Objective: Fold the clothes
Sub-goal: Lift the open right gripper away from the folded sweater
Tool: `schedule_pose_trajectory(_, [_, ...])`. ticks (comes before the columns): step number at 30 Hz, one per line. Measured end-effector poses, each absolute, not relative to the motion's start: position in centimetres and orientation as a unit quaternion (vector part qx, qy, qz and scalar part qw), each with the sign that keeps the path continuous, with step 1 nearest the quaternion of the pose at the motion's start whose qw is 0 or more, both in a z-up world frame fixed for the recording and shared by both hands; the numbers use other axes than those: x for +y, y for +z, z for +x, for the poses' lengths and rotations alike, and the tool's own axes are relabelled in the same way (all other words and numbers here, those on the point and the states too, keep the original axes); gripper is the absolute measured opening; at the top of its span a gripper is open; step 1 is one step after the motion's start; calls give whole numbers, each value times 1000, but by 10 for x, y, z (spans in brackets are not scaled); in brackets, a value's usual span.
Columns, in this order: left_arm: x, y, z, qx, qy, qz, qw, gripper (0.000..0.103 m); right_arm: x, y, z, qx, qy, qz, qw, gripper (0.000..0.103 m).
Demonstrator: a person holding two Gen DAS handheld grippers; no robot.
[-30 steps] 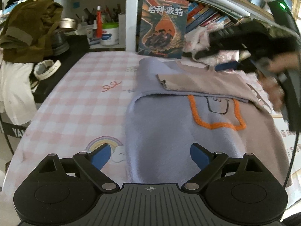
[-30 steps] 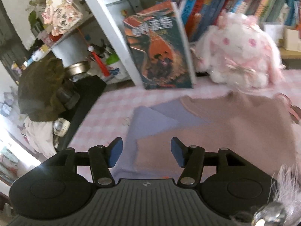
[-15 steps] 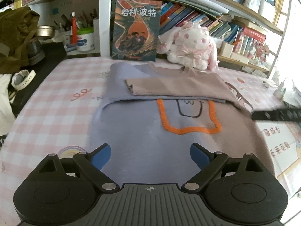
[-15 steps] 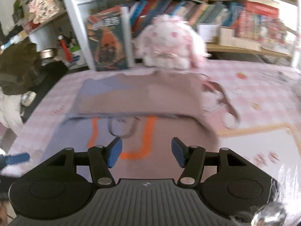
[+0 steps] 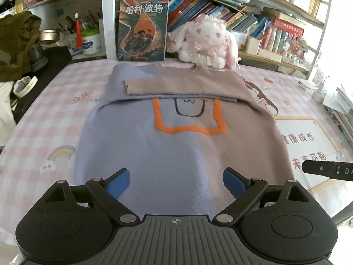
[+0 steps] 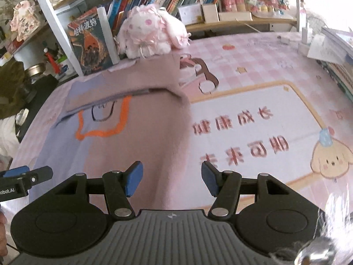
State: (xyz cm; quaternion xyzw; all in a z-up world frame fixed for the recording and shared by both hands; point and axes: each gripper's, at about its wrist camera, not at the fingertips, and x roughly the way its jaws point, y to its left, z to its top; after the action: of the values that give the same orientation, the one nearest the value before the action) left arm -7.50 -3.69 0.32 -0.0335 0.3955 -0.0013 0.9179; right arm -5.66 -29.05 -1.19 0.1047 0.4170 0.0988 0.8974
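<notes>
Checked pink cloth (image 5: pixel 55 114) under fuzzy two-tone sweater (image 5: pixel 167 152).

The upright book (image 5: pixel 142 27) at the back of the table carries the title 哈利·波特, the pink table mat (image 6: pixel 253 132) shows the upside-down red characters 健康成长 and 未来可期, and the left gripper (image 6: pixel 13 183) reads "obot.AI" at the frame edge.

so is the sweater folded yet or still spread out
Partly folded: the sweater has its mauve sleeve laid across the chest, but the body below the orange outline still lies spread flat on the checked cloth.
</notes>
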Motion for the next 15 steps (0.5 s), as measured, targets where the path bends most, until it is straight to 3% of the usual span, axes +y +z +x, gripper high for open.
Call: schedule_pose_trajectory(15, [-38, -7, -145, 403, 81, -46, 910, 94, -305, -32, -115, 436, 133, 95, 885, 57])
